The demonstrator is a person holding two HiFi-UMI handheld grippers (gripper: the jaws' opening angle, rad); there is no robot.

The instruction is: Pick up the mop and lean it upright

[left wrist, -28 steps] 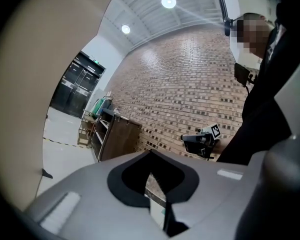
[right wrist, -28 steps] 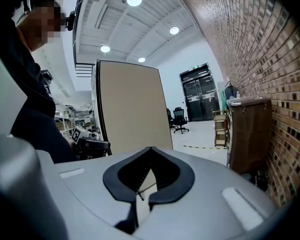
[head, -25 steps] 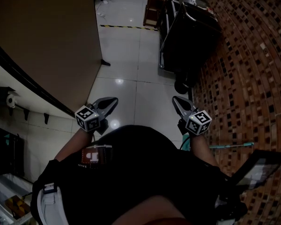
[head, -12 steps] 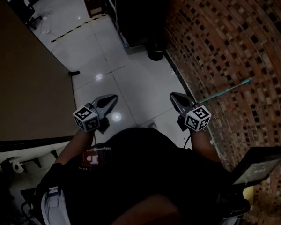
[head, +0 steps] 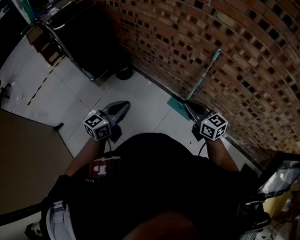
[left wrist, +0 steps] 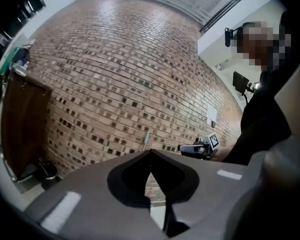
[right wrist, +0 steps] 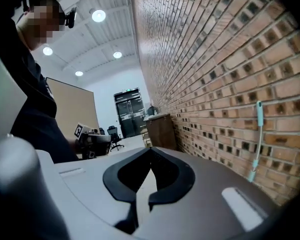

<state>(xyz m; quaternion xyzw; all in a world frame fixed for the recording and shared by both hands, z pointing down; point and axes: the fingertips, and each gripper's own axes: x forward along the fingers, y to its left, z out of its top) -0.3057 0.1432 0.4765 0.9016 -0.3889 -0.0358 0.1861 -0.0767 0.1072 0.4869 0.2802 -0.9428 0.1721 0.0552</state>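
The brick wall (head: 230,29) fills most of what you face, with pale tiled floor (head: 140,91) running along its foot. A black cart (head: 87,39) is parked against that wall, well off toward your left.

The mop (head: 204,77) is propped on the wall directly ahead of you. Its teal handle slants up the bricks and its flat teal head sits on the floor at the wall's foot. It already looks leaned, though slanted, so I judge that you are on the approach to take hold of it.

Your 2 tools are both held short of the wall and aimed toward it. The left tool (head: 124,104) is clenched with nothing in it, and so is the right tool (head: 188,105), which is the nearer to the mop.

To do this well:
- Spread the right tool's jaws before you reach the handle.
- Take the shaft partway up, square across the jaws, so it does not slide along the bricks.
- Keep the left tool free to steady the lower shaft.
- Set the head close to the wall's foot so the handle rests steeply.

No brand shows on the mop. The marker cubes (head: 97,125) carry only black-and-white square patterns, and a white plate (left wrist: 211,117) on the wall is too small to read.
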